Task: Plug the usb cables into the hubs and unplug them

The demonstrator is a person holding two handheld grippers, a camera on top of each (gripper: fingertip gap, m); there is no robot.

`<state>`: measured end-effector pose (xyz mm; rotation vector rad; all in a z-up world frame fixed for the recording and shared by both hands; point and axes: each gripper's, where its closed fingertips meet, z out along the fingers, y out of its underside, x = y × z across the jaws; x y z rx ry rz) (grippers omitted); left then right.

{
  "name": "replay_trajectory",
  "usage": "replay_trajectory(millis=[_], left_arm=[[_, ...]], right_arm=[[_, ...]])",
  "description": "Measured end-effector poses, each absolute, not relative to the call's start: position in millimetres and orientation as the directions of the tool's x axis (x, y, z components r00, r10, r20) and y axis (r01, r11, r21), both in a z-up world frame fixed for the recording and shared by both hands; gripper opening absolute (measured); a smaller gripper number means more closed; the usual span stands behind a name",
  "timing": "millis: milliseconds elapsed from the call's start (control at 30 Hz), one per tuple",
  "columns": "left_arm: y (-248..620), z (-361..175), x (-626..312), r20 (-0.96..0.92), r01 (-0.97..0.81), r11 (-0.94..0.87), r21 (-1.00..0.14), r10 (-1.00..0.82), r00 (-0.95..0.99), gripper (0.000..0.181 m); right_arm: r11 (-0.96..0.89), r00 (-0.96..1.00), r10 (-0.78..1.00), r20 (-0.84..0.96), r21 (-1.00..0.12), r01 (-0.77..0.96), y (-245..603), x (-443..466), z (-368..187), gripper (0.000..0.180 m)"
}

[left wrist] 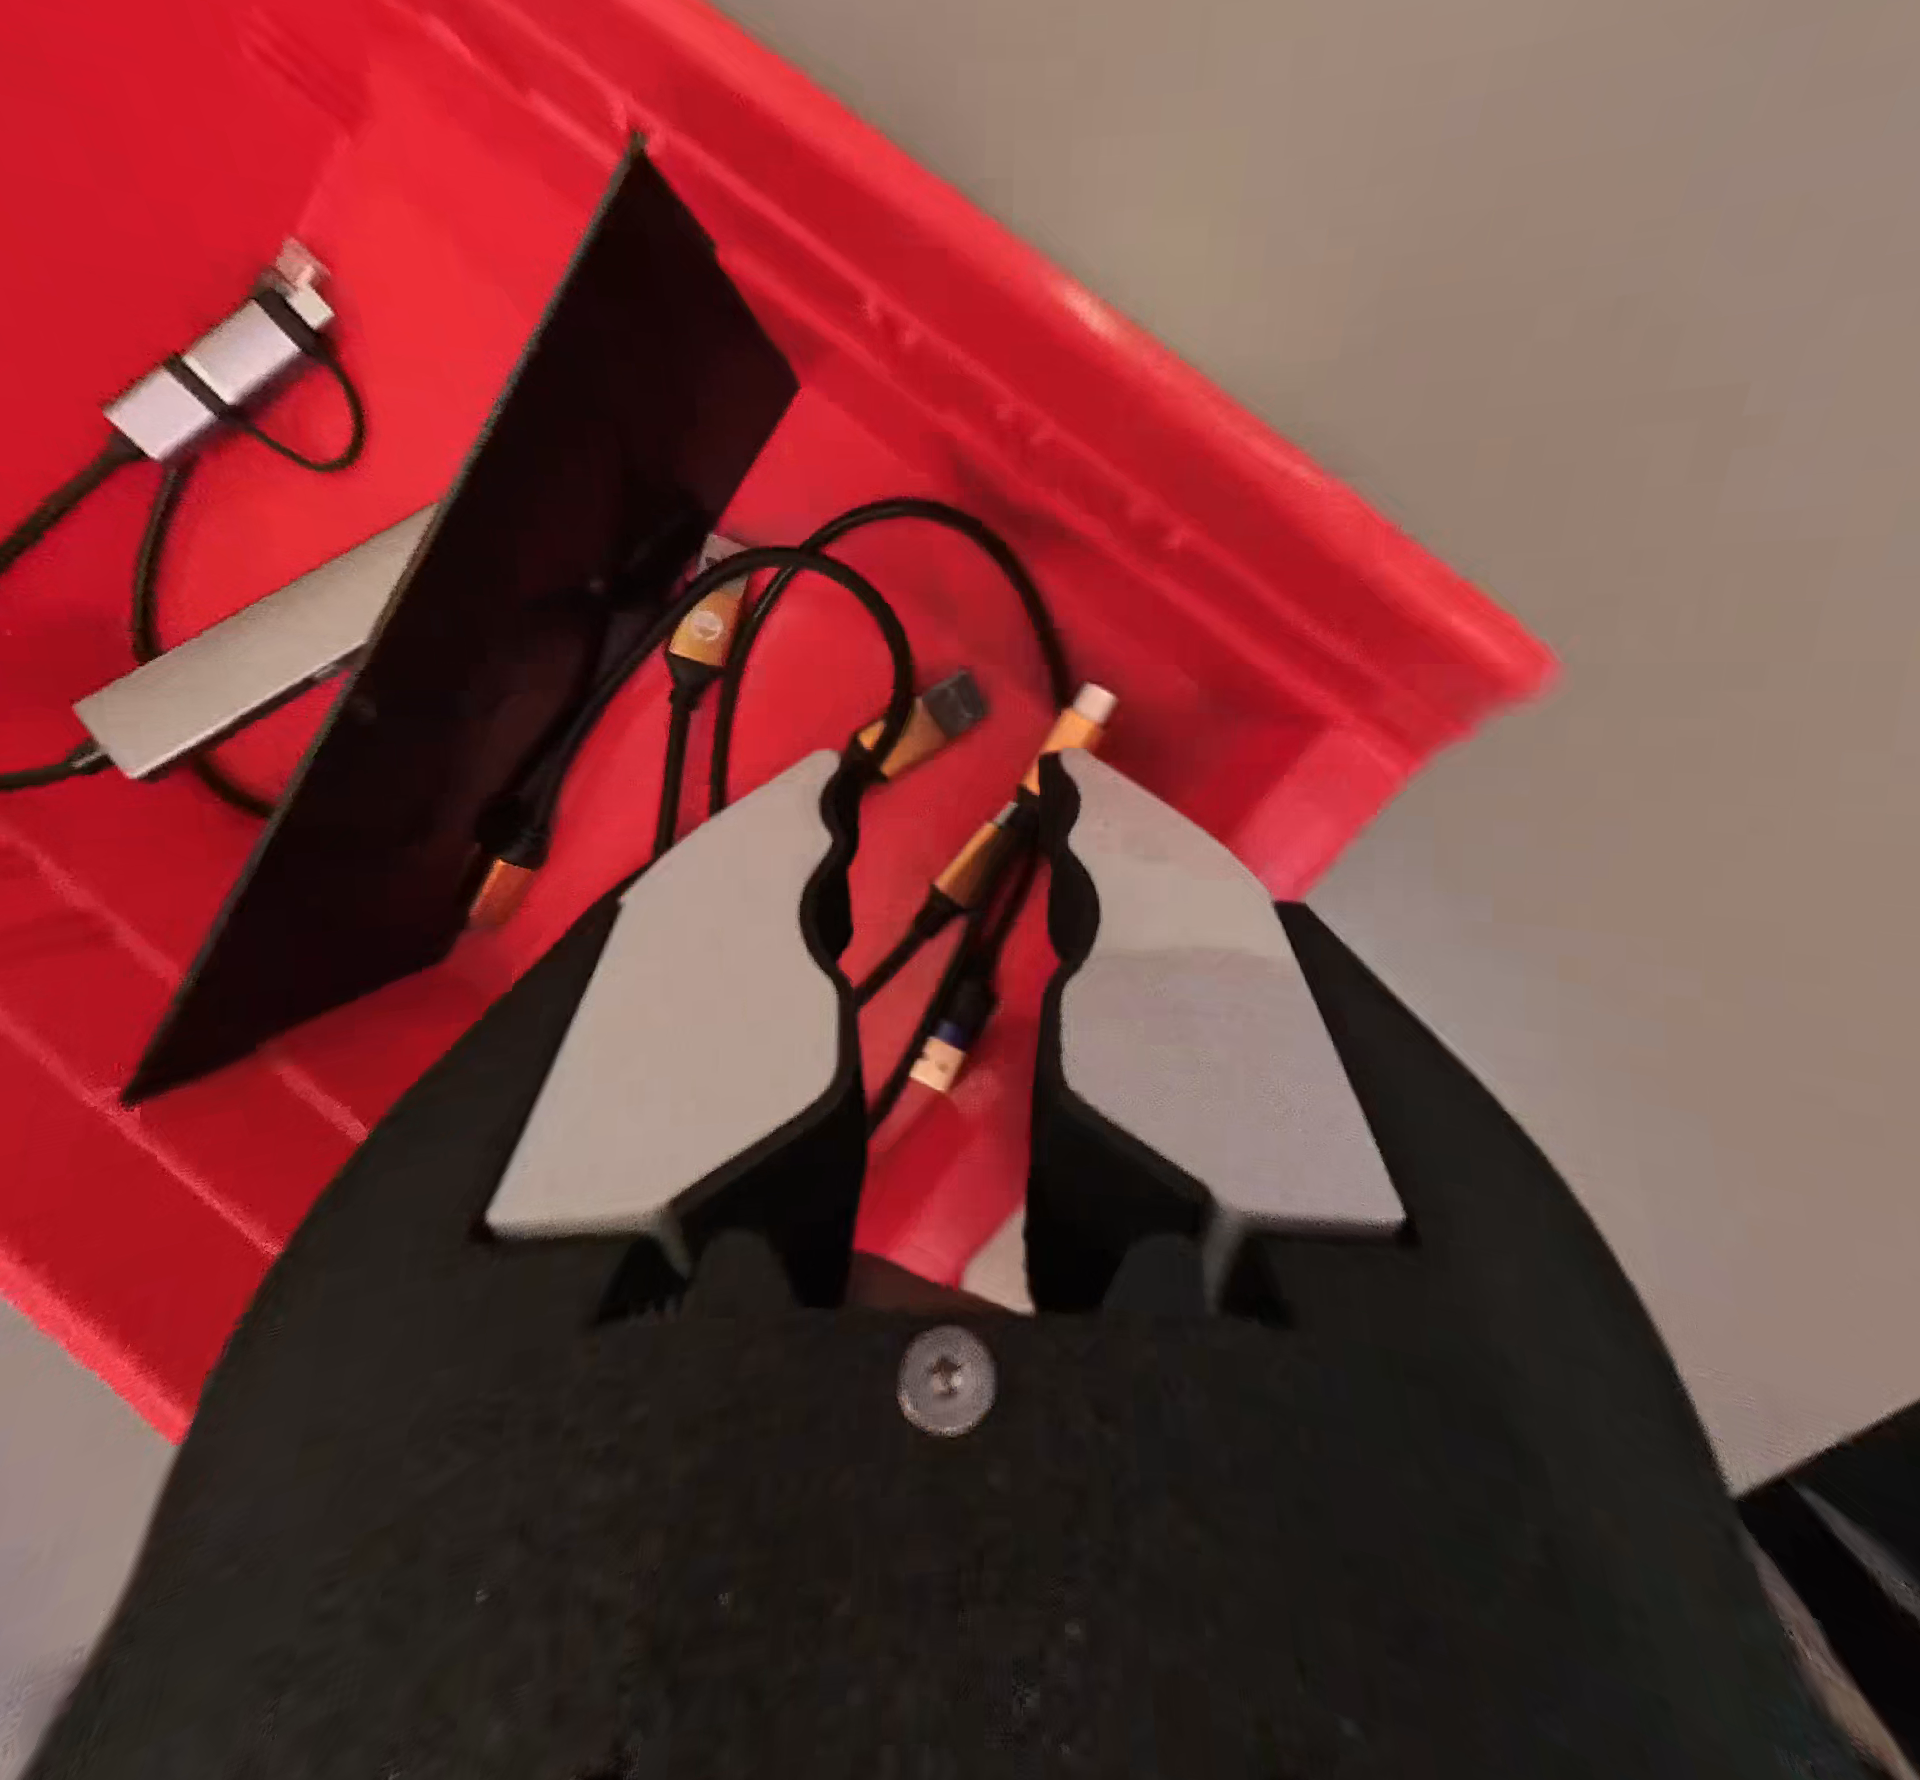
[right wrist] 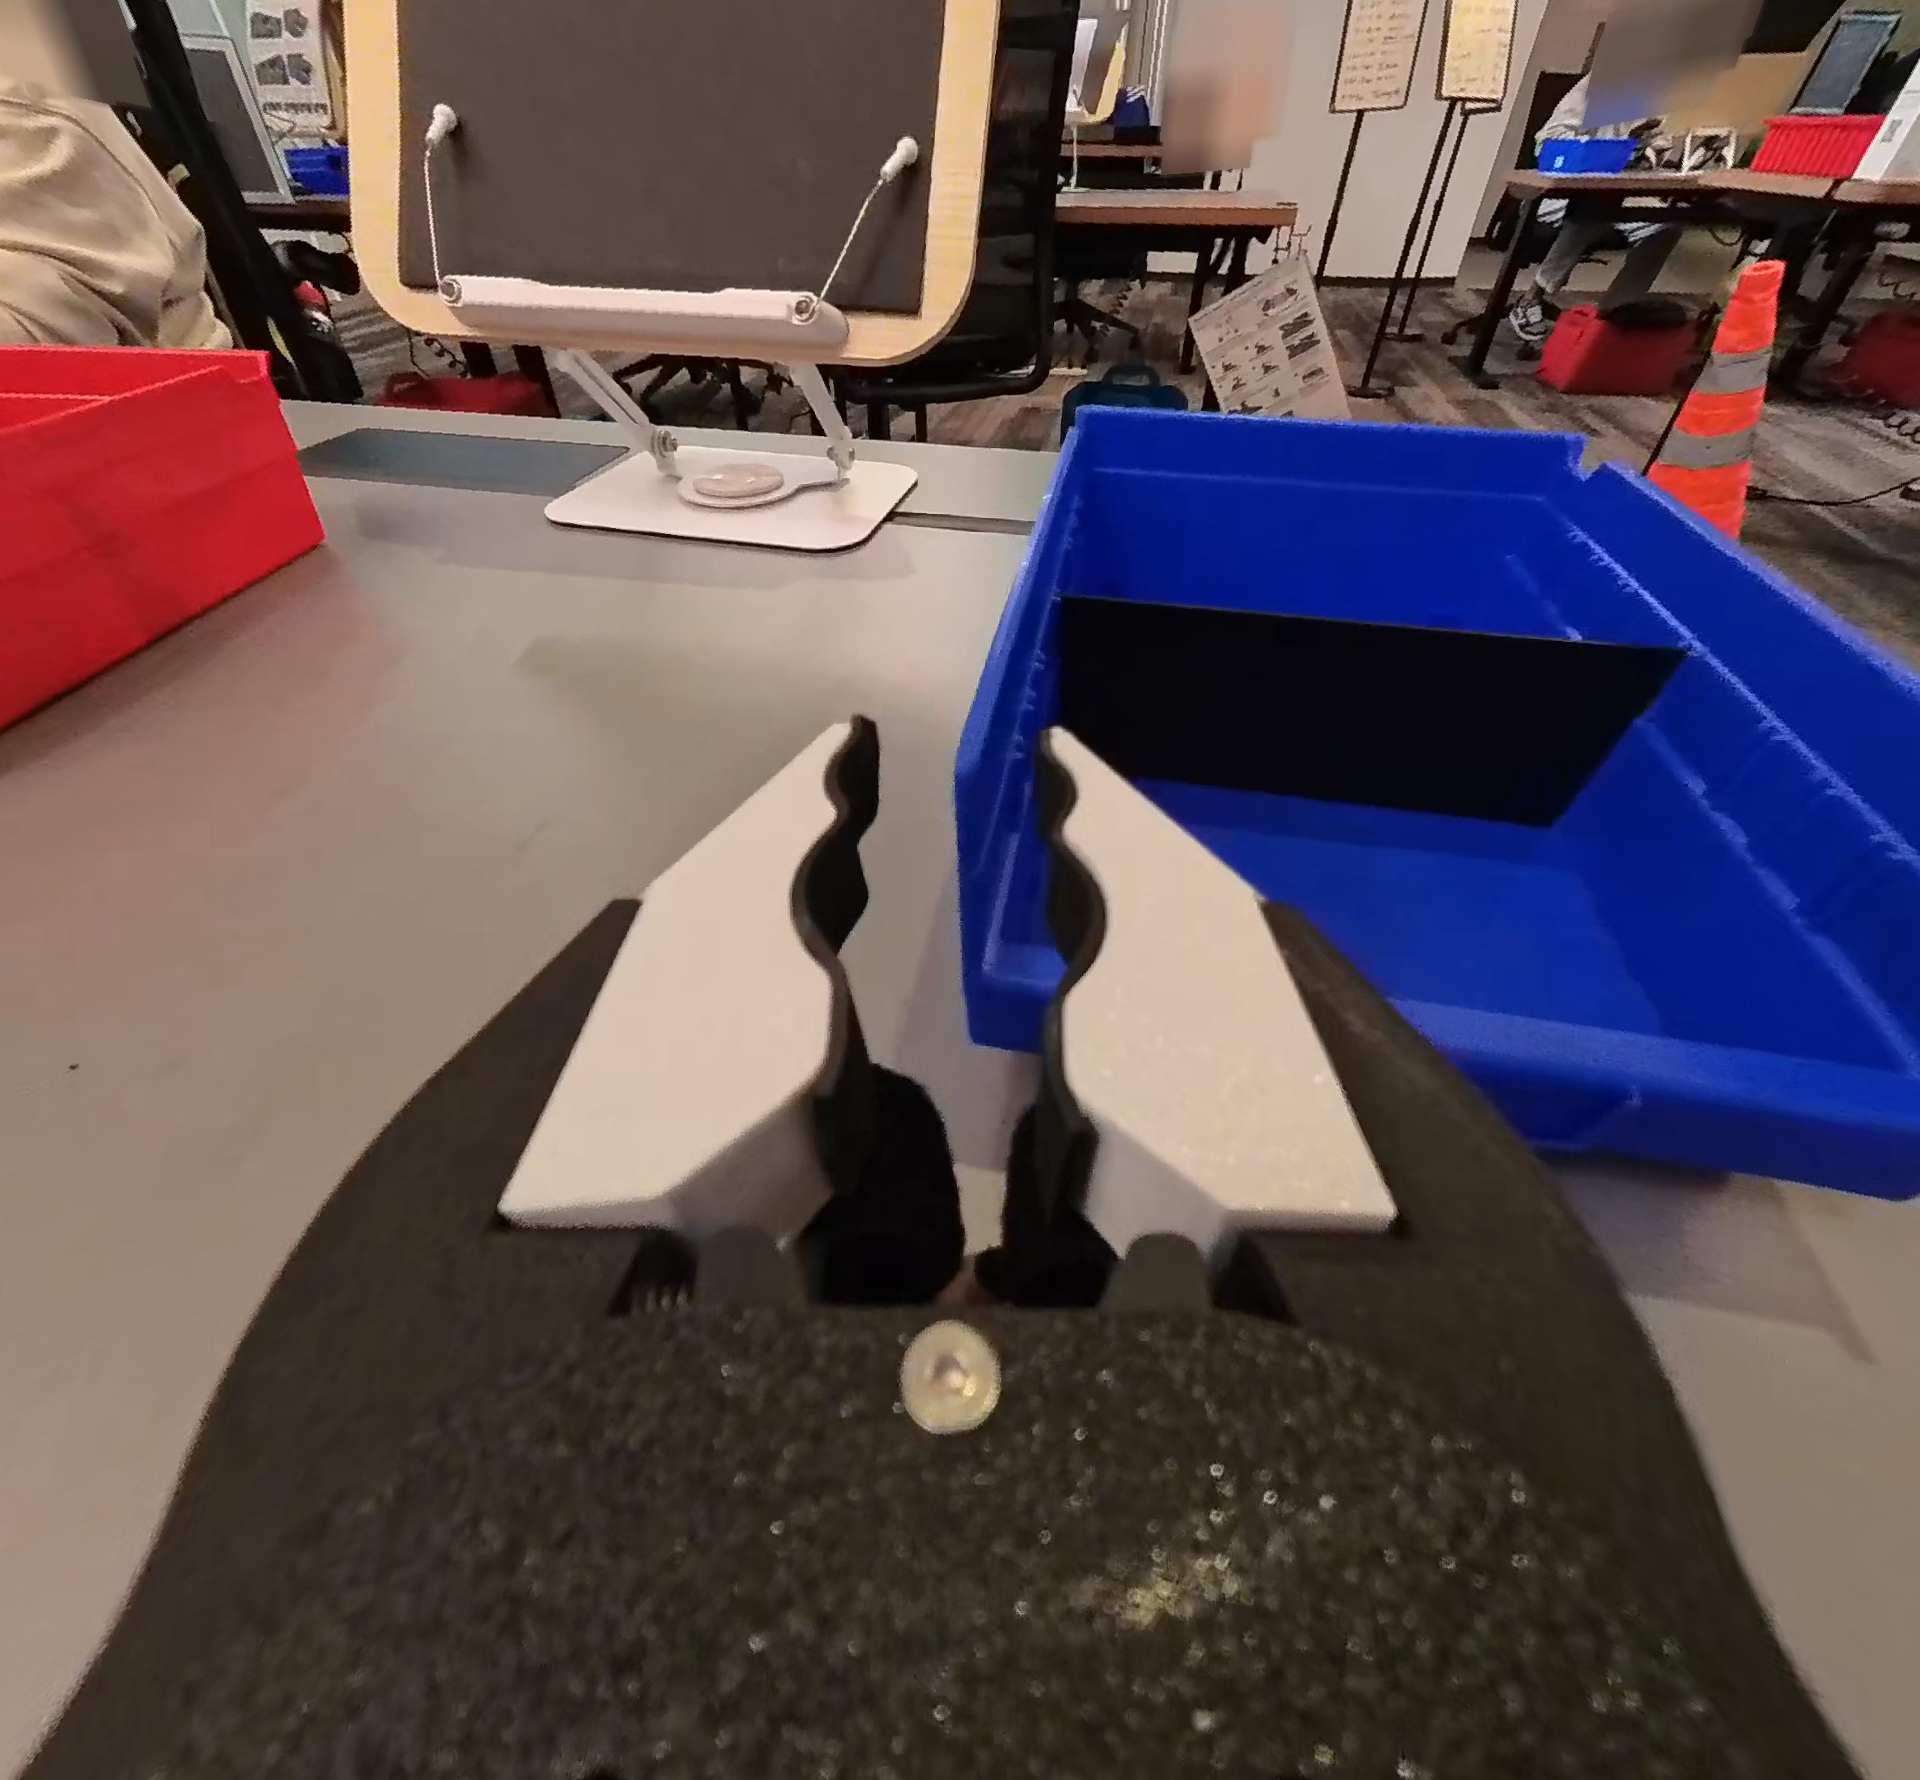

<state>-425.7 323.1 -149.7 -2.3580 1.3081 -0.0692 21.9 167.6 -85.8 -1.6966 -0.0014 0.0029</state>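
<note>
In the left wrist view a red bin [left wrist: 1091,359] is split by a black divider [left wrist: 499,608]. One side holds a long grey hub [left wrist: 249,660] and a smaller grey adapter [left wrist: 218,369] on black cords. The other side holds several black USB cables with orange plugs [left wrist: 914,722]. My left gripper [left wrist: 951,774] is open and empty, hovering above the cable side, over an orange plug [left wrist: 1081,738]. My right gripper [right wrist: 956,743] is open and empty above the grey table [right wrist: 416,743], next to an empty blue bin [right wrist: 1558,899].
The blue bin has a black divider [right wrist: 1351,702]. The red bin [right wrist: 135,504] stands at the table's far left. A tilted board on a white stand [right wrist: 665,99] stands at the table's back edge. Desks, an orange cone [right wrist: 1735,400] and seated people lie beyond. Left tips to right tips: about 50 cm.
</note>
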Motion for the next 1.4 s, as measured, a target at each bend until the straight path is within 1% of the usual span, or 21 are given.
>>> replay_trajectory(millis=[167,200,267,367,500,567,633,700,767,800,867,900,967,1067,1133,1200,1267,1400], left_arm=[[342.3,-179.9,-429.4,-0.110,-0.815,-0.502,-0.288,-0.828,0.549,0.034],[343.3,-185.1,-430.8,-0.108,-0.817,-0.509,-0.270,-0.828,0.551,0.030],[341.9,-187.4,-428.5,-0.086,-0.813,-0.512,-0.277,-0.830,0.551,0.006],[346.2,-178.3,-433.2,-0.160,-0.812,-0.494,-0.312,-0.815,0.557,0.004],[345.3,-147.5,-435.3,-0.196,-0.759,-0.468,-0.452,-0.778,0.597,0.004],[348.9,-118.9,-439.1,-0.230,-0.705,-0.443,-0.554,-0.732,0.641,0.003],[348.6,-80.9,-439.3,-0.266,-0.644,-0.375,-0.667,-0.687,0.676,0.003],[341.0,-35.5,-431.5,-0.312,-0.590,-0.252,-0.767,-0.656,0.687,0.003],[318.7,5.9,-407.8,-0.361,-0.560,-0.087,-0.824,-0.681,0.637,0.003],[303.8,21.5,-391.1,-0.397,-0.557,0.002,-0.831,-0.704,0.589,0.003],[269.8,36.4,-351.8,-0.475,-0.567,0.169,-0.806,-0.756,0.451,0.003],[252.5,35.6,-331.3,-0.516,-0.577,0.246,-0.779,-0.774,0.366,0.003],[223.2,19.0,-294.4,-0.559,-0.610,0.340,-0.716,-0.802,0.209,0.003],[185.6,-31.8,-250.1,-0.577,-0.655,0.448,-0.609,-0.817,-0.023,0.003],[169.4,-74.5,-230.9,-0.557,-0.694,0.478,-0.539,-0.820,-0.132,0.003],[157.7,-113.0,-218.0,-0.529,-0.718,0.492,-0.492,-0.824,-0.202,0.003],[146.7,-140.7,-208.7,-0.487,-0.728,0.482,-0.488,-0.842,-0.232,0.003],[131.6,-171.1,-199.6,-0.441,-0.753,0.459,-0.471,-0.862,-0.250,0.004]], right_arm=[[-0.150,0.999,0.030,-0.028,-0.988,-0.023,168.4,17.7,-92.4,0.028],[-0.152,0.999,0.033,-0.032,-0.988,-0.026,168.1,17.1,-92.8,0.028],[-0.155,0.998,0.042,-0.039,-0.987,-0.032,167.3,14.9,-93.3,0.028],[-0.161,0.998,0.055,-0.042,-0.986,-0.033,165.3,10.9,-94.3,0.028],[-0.158,0.997,0.068,-0.047,-0.987,-0.036,163.9,6.1,-92.6,0.028],[-0.155,0.996,0.075,-0.055,-0.987,-0.042,164.1,3.2,-91.5,0.029],[-0.157,0.995,0.083,-0.061,-0.987,-0.047,164.7,0.4,-91.8,0.029],[-0.157,0.994,0.089,-0.064,-0.986,-0.049,165.6,-2.1,-91.6,0.029],[-0.150,0.994,0.090,-0.061,-0.988,-0.047,166.3,-3.5,-90.0,0.029],[-0.149,0.994,0.093,-0.057,-0.988,-0.043,166.6,-4.2,-89.7,0.029],[-0.152,0.995,0.093,-0.046,-0.988,-0.032,167.3,-4.0,-90.4,0.029],[-0.153,0.995,0.092,-0.043,-0.988,-0.028,167.7,-3.6,-90.9,0.029],[-0.159,0.994,0.096,-0.045,-0.987,-0.029,168.2,-3.1,-92.2,0.029],[-0.168,0.993,0.100,-0.061,-0.985,-0.043,168.2,-1.5,-94.3,0.029],[-0.170,0.993,0.098,-0.069,-0.984,-0.051,168.1,0.0,-94.8,0.029],[-0.175,0.992,0.100,-0.076,-0.983,-0.058,167.9,1.0,-96.0,0.029],[-0.184,0.991,0.102,-0.084,-0.981,-0.064,167.5,1.8,-98.4,0.029],[-0.198,0.989,0.109,-0.096,-0.977,-0.073,166.4,2.4,-101.4,0.029]])
